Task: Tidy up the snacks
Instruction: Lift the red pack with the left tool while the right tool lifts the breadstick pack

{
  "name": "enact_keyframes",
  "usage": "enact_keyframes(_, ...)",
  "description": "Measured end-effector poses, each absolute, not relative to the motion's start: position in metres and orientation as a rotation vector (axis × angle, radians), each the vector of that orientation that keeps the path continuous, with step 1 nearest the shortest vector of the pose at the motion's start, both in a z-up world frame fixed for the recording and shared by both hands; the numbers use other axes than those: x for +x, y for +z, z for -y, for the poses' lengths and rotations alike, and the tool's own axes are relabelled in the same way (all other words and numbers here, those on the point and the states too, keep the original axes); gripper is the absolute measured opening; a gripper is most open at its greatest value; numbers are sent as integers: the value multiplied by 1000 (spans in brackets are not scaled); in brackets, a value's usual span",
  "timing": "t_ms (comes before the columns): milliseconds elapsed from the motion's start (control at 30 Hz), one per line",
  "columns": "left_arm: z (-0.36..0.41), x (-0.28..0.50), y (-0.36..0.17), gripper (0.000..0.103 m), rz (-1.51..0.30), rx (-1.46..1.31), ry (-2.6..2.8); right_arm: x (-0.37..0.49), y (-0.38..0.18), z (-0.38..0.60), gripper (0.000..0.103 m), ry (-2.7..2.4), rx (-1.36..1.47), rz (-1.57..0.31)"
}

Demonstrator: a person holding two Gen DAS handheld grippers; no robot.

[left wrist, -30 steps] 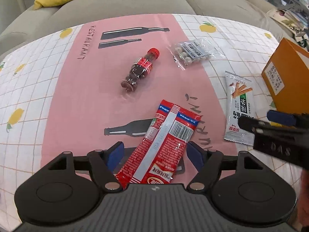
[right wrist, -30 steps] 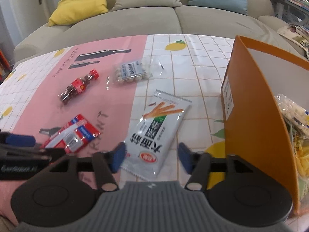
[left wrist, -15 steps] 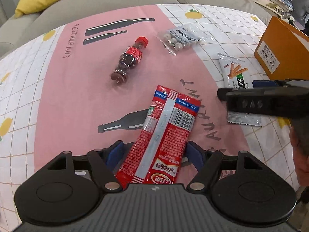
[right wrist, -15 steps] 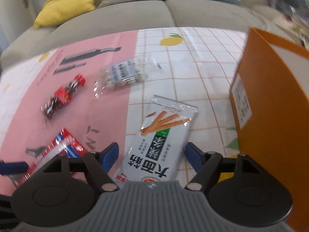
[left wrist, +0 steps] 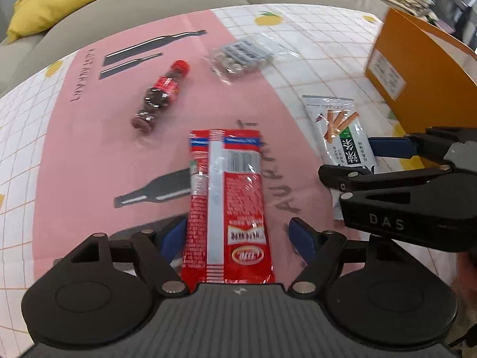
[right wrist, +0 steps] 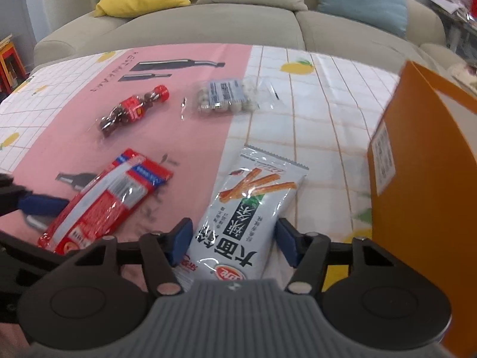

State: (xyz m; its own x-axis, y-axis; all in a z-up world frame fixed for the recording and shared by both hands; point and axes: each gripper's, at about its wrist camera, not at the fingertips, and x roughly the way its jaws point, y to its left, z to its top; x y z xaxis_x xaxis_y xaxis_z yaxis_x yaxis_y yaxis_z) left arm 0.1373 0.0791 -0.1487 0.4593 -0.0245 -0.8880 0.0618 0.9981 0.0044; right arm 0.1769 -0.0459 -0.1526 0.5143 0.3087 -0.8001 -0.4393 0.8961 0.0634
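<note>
The white pack (right wrist: 250, 217) lies flat between the right gripper's (right wrist: 234, 238) pads, long axis running away from it toward the sofa (right wrist: 208, 26); the jaws are closing, not yet pinching. The left gripper (left wrist: 238, 235) straddles the red pack (left wrist: 228, 203) the same way, its jaws opening, clear on both sides. Each hand is nearest its own pack. The orange box (right wrist: 432, 185) stands just right. Everything rests on a lemon-print tablecloth (right wrist: 322, 113).
</note>
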Motion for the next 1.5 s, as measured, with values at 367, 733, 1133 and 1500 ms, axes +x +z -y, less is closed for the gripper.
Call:
enact_keyframes(367, -77, 119, -148, 93, -1117, 51, -91, 149, -147, 78, 59, 560, -255, -999)
enact_keyframes(733, -84, 130, -147, 92, -1072, -106, 65, 141, -147, 79, 77, 555, -196, -1025)
enact_keyframes(1133, -72, 143, -152, 64, -977, -104, 198, 145, -151, 68, 56, 391, -153, -948)
enact_keyframes(1500, -75, 131, -143, 40, -978, -169, 192, 141, -149, 67, 48, 433, -151, -933)
